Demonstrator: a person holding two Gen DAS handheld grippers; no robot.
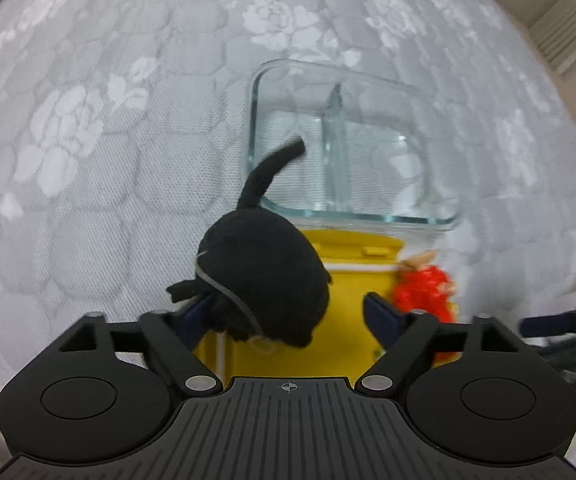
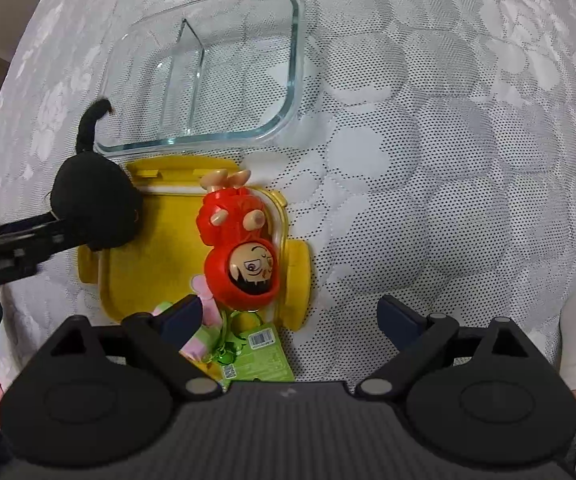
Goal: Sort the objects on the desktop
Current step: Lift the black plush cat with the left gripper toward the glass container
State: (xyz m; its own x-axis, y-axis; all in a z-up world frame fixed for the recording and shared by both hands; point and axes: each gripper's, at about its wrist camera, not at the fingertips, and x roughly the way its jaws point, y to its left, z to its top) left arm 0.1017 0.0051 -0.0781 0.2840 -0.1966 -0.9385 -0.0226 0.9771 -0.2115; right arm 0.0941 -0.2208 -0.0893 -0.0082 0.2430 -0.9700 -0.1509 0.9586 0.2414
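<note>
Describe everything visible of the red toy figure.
The red toy figure looks like glossy hard plastic: a round red body, a hooded cartoon head with dark hair, and beige hands and feet. It lies on its back on the yellow lid, feet toward the glass container. A green keyring trails from its head. No gripper touches it.

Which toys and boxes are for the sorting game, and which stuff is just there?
For the sorting:
- black plush toy
- red doll figure
- pink and green trinket with a tag
- yellow lid
- divided glass container

Just there:
- flowered white cloth
</note>
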